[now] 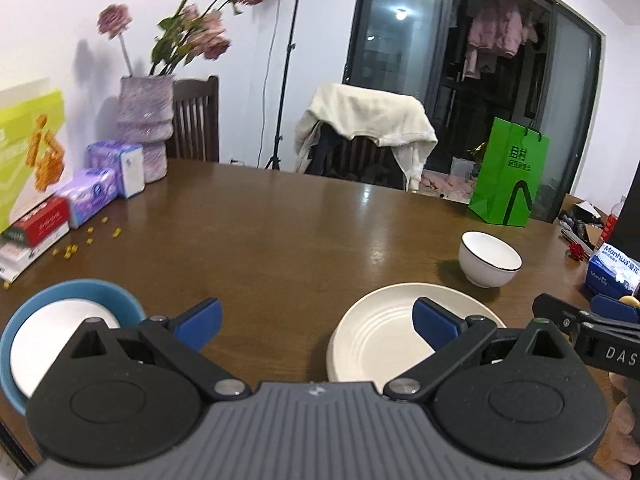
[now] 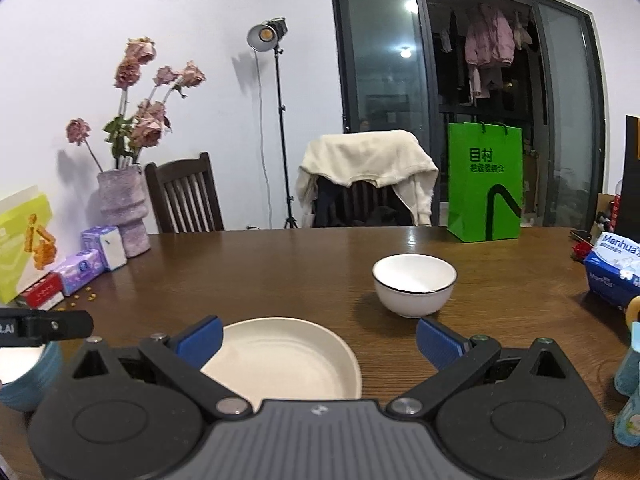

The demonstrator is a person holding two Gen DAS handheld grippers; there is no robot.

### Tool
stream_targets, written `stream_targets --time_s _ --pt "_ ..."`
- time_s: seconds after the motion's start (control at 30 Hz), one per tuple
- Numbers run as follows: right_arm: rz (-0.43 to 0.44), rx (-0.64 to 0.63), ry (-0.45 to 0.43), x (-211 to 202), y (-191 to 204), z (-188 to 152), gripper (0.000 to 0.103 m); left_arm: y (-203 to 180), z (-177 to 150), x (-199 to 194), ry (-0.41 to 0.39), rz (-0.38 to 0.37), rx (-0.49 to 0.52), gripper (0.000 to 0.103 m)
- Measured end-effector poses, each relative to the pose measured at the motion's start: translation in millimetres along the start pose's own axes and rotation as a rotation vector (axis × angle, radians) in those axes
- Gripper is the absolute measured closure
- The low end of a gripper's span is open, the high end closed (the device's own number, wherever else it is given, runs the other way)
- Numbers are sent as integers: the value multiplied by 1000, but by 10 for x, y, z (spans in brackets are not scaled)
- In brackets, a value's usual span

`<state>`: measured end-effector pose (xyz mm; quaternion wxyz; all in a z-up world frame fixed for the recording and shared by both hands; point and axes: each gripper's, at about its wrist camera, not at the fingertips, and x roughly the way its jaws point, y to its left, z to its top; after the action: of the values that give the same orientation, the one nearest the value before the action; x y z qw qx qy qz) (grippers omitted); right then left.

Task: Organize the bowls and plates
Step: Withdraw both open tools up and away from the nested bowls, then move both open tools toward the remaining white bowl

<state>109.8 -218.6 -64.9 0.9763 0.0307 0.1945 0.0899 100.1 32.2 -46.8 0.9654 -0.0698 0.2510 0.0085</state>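
Plates and bowls are sitting apart on the wooden table (image 2: 280, 264), not yet gathered, and that spread is why both grippers are hanging low and level over the near edge. The cream plate (image 2: 288, 360) is lying flat just in front of the right gripper (image 2: 320, 340), whose blue-padded fingers (image 2: 202, 338) are standing wide apart with nothing between them; the left pad is overlapping the plate's near-left rim in the picture (whether it is touching the rim, I cannot tell). The white bowl (image 2: 414, 284), with its thin dark rim line, is standing upright beyond the plate and to the right, near it but not touching.

The left gripper (image 1: 316, 320) is likewise spread open and empty, aiming at the bare wood between the plate (image 1: 384, 332) and the blue bowl (image 1: 120, 296), which is sitting at the table's near-left corner with a white inside. The white bowl (image 1: 489, 258) is showing past the plate from this side too.

Judging by the layout, each tool is being held near a piece on its own side, probably so the bowls can be nested or brought onto the plate. Glazed rims are likely slippery, so a shallow pinch may slide off.
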Motion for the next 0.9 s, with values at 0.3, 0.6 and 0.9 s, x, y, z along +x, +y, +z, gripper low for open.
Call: stream_targets --time_s 0.3,0.6,0.9 --pt "-12 36 28 226 -267 131 0 -291 119 320 31 -40 25 0" --pt "-29 67 32 533 -522 361 0 -515 269 633 54 -43 45 0" --pt "-53 72 66 867 -685 714 0 -692 507 878 89 -14 50 0"
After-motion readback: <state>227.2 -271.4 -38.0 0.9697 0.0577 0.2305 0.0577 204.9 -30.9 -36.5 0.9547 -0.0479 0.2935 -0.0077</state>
